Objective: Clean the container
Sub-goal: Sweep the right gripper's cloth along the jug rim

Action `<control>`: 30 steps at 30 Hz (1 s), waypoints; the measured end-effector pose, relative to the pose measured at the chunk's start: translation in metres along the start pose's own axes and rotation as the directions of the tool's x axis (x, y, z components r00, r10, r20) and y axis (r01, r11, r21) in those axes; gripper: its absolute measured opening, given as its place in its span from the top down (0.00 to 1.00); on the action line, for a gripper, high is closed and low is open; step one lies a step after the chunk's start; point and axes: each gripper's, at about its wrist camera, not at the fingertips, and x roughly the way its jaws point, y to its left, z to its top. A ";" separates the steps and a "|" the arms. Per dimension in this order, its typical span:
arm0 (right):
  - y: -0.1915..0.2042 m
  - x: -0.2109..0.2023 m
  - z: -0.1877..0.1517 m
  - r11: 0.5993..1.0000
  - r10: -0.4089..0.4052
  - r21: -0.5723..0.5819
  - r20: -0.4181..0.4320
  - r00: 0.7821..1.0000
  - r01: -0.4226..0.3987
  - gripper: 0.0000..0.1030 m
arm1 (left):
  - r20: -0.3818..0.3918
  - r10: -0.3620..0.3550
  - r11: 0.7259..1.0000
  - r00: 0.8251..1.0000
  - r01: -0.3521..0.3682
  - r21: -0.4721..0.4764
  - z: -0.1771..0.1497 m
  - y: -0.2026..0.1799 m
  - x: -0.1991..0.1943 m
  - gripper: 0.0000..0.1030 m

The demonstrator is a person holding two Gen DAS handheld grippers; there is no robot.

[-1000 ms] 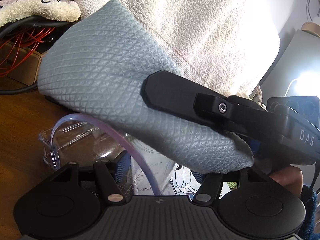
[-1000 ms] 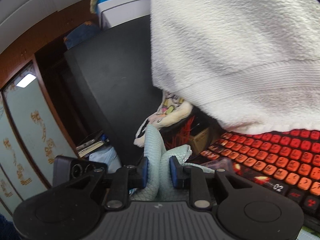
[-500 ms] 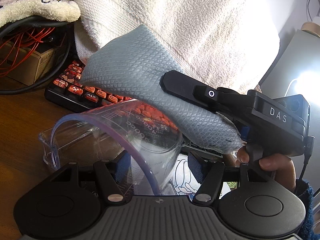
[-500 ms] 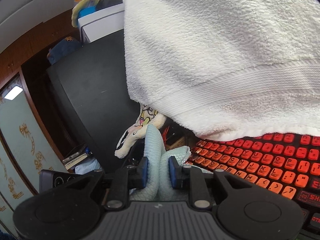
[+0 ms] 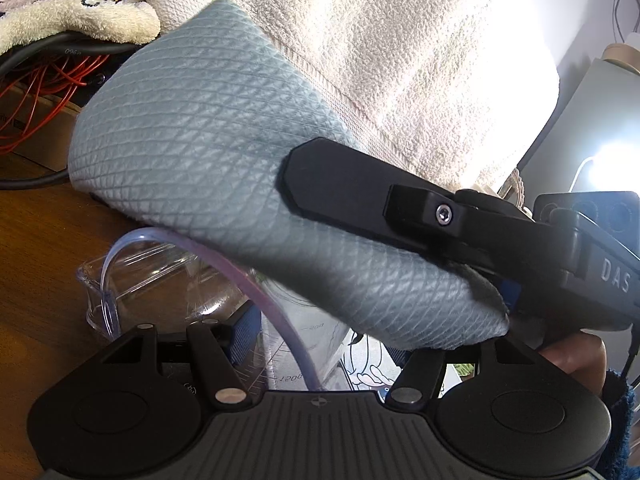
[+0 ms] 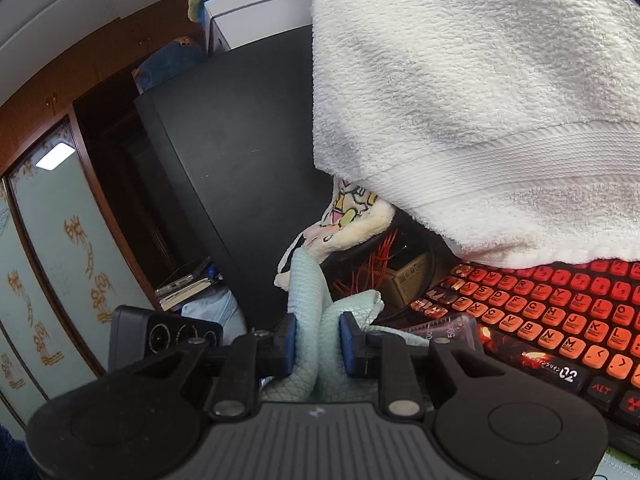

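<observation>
A clear plastic measuring container (image 5: 276, 320) with a purple-tinted rim sits between the fingers of my left gripper (image 5: 320, 340), which is shut on it. My right gripper (image 6: 318, 340) is shut on a pale blue-grey quilted cloth (image 6: 316, 320). In the left wrist view that cloth (image 5: 208, 168) bulges over the container's mouth and hides most of it, with the right gripper's black body (image 5: 440, 216) pressing in from the right. A corner of the container (image 6: 444, 328) shows in the right wrist view.
A white towel (image 5: 400, 60) hangs over a monitor behind. A keyboard with orange-red keys (image 6: 560, 312) lies on the brown wooden table (image 5: 36, 280). A clear box (image 5: 132, 272) stands at left. Red wires (image 5: 36, 92) and a cardboard box sit at the back left.
The cloth has swung left and down over the container's mouth again, covering the rim and the keyboard that showed half a second ago. The left gripper has held still.
</observation>
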 end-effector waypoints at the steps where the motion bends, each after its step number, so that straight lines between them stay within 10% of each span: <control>1: -0.002 -0.001 0.001 1.000 0.002 0.004 0.001 1.000 -0.002 0.79 | 0.000 0.000 1.000 1.000 0.000 0.000 0.000 0.000 0.000 0.39; 13: -0.031 -0.023 0.007 0.992 -0.105 0.080 0.064 0.992 0.100 0.79 | 0.000 0.000 1.000 1.000 0.000 0.000 0.001 -0.002 0.000 0.39; 30: -0.014 -0.009 0.003 0.999 -0.006 0.040 0.016 1.000 0.005 0.81 | -0.002 -0.004 1.000 1.000 0.004 0.003 0.001 -0.003 0.001 0.37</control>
